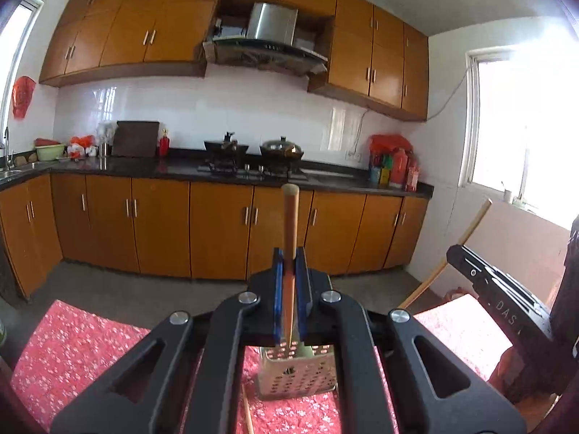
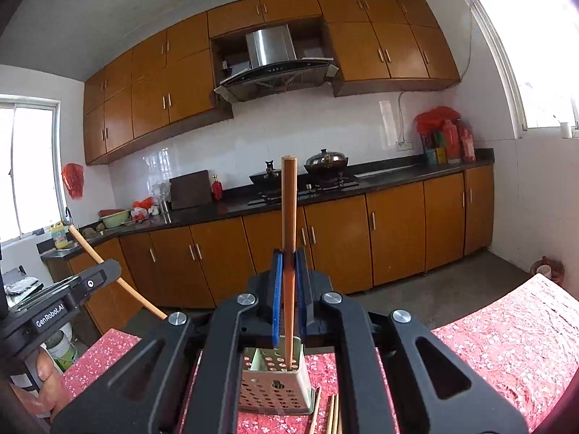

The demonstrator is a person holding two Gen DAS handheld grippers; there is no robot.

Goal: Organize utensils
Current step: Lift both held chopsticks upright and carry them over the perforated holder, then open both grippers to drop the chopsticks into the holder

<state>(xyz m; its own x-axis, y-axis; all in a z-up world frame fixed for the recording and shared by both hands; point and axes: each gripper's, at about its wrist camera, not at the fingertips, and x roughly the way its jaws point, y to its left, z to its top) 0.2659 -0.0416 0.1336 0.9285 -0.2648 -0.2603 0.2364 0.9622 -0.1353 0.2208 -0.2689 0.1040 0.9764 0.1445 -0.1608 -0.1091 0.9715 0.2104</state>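
**Both grippers clamped on a chopstick each, holder sitting right below**

So here's the state of things. The left gripper [image 1: 289, 256] has its blue pads [image 1: 278, 289] squeezed right down on a single wooden chopstick [image 1: 290, 224], basically no gap except the stick itself. The stick runs up between the fingers, with its blunt end poking well past the tips and its lower end dropping down toward the perforated utensil holder [image 1: 296, 372]. I can't tell from this view whether the tip is actually inside the holder or just in front of it.

Same deal on the other side: the right gripper [image 2: 288, 258] is pinched tight on its own chopstick [image 2: 289, 209], held near upright. In that view the stick's lower end looks to sit over one compartment of the holder [image 2: 277, 383], which has a divider down the middle.

The holder stands on a table with a red floral tablecloth [image 2: 506, 340]. A few loose chopsticks [image 2: 331, 416] lie on the cloth just beside the holder's front edge, and the left view shows another one [image 1: 248, 412] lying near it too.

Each camera also catches the other gripper off to the side with its stick angled up. A hand [image 2: 45, 379] is visible wrapped round the left gripper's handle.
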